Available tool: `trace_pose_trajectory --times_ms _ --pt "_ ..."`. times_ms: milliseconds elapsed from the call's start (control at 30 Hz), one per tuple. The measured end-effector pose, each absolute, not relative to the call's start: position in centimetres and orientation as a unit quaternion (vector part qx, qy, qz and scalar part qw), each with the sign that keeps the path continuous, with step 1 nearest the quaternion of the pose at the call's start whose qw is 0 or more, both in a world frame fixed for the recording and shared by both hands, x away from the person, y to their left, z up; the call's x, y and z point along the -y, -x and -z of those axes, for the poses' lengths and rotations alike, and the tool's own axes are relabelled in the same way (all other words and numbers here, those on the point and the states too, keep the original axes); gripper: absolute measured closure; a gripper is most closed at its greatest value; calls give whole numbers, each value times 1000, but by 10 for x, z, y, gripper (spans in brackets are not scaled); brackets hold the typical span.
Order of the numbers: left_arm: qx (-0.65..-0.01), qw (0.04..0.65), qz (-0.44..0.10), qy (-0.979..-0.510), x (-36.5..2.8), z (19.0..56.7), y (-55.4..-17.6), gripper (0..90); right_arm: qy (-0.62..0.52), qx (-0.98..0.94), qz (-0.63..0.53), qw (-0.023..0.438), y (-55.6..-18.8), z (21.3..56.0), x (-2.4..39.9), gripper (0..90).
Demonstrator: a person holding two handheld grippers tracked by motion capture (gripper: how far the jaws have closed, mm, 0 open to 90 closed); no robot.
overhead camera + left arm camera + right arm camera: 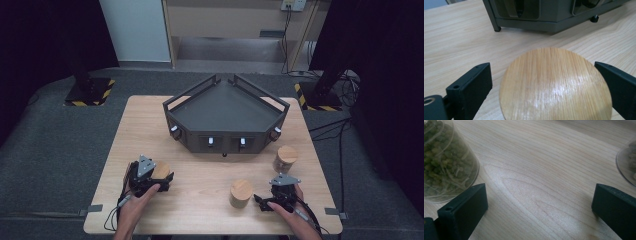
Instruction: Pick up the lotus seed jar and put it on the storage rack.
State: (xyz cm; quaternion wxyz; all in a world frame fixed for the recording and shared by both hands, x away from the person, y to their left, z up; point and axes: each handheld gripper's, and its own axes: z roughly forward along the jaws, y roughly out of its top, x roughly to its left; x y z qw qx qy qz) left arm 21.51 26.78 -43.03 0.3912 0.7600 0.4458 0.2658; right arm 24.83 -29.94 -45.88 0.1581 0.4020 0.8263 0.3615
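Observation:
Three clear jars with round wooden lids stand on the front half of the table. The left jar (161, 170) sits between the jaws of my left gripper (152, 177). In the left gripper view its lid (554, 85) lies just below the open left gripper (542, 67); a strip of table shows between the left jaw and the lid. My right gripper (272, 195) rests near the front right edge, open over bare wood (540, 187). A jar of green contents (446, 160) stands to its left, the middle jar (241, 192). The third jar (285, 157) shows at the right edge (627, 162).
A dark angular tray (225, 117) with railed sides and small white knobs on its front occupies the table's middle back; its base and feet show ahead of the left gripper (544, 22). Cables trail off the table's front edge. Grey carpet surrounds the table.

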Motion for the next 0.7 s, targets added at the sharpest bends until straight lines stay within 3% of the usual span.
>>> trace_pose_trajectory --times_ms 300,700 --pt "-447 395 -267 -757 -268 441 -212 51 -402 -826 -361 158 -248 459 299 4" --pt "-440 408 -276 -751 -269 453 -205 214 -402 -826 -361 158 -248 459 299 4"
